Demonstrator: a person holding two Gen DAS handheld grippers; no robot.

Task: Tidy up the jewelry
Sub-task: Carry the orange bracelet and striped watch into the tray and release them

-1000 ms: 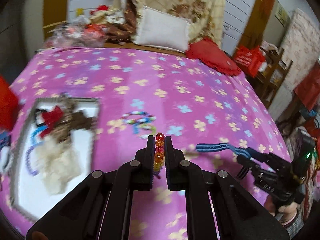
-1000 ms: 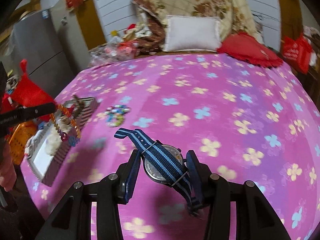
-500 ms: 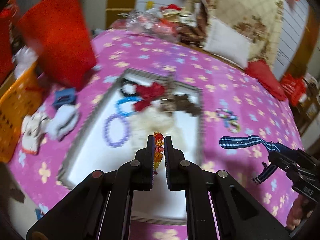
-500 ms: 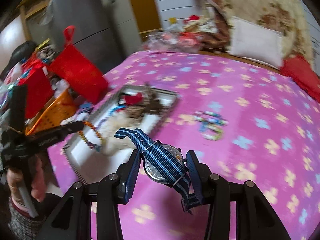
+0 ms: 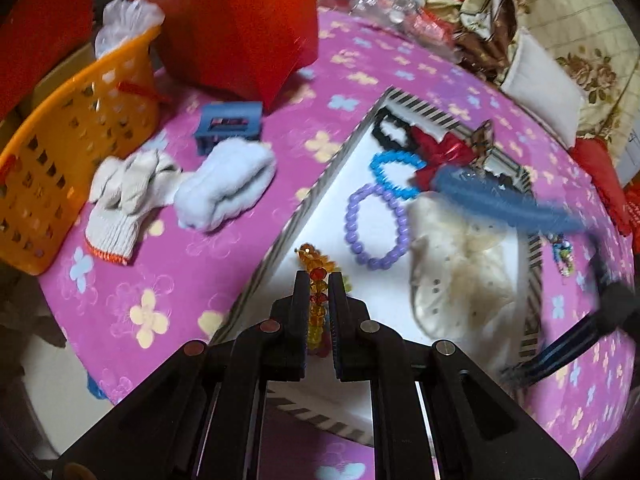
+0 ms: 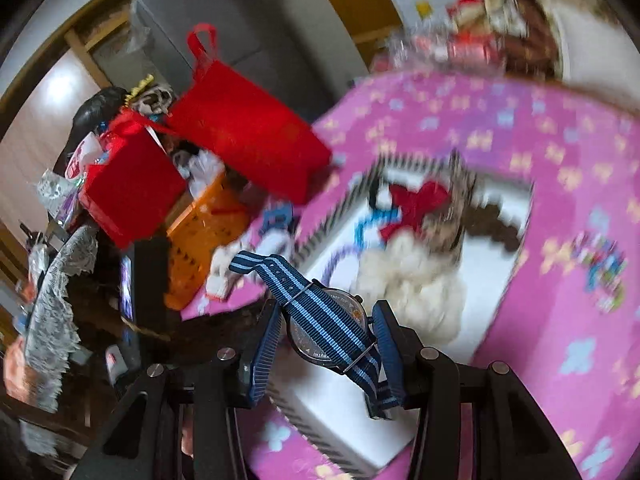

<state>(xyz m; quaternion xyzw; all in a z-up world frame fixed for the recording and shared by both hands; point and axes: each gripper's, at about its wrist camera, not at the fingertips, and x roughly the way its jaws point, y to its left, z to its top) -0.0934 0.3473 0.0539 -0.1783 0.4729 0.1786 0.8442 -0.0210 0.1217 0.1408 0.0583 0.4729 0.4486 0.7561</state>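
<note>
My left gripper point(image 5: 318, 280) is shut on an orange and red bead bracelet point(image 5: 316, 266) and holds it over the near left edge of the white tray point(image 5: 304, 208) with a striped rim. A purple bead bracelet point(image 5: 376, 226), a blue bracelet point(image 5: 394, 174), a red bow point(image 5: 440, 156) and a cream cloth point(image 5: 460, 264) lie in the tray. My right gripper point(image 6: 326, 330) is shut on a watch with a blue striped strap point(image 6: 320, 320), above the tray's point(image 6: 348, 412) near corner. The strap shows blurred in the left wrist view point(image 5: 500, 200).
The tray lies on a pink flowered bedspread point(image 5: 160, 292). An orange basket point(image 5: 76, 140), white gloves point(image 5: 124, 196), a rolled pale cloth point(image 5: 228, 188), a small blue box point(image 5: 228, 124) and a red bag point(image 5: 236, 20) lie left of it. Multicoloured bracelets point(image 6: 600, 272) lie right of it.
Both grippers have swung left from the open bedspread to the tray. The left one has come down over the tray's near left edge; the right one now hangs over its near corner.
</note>
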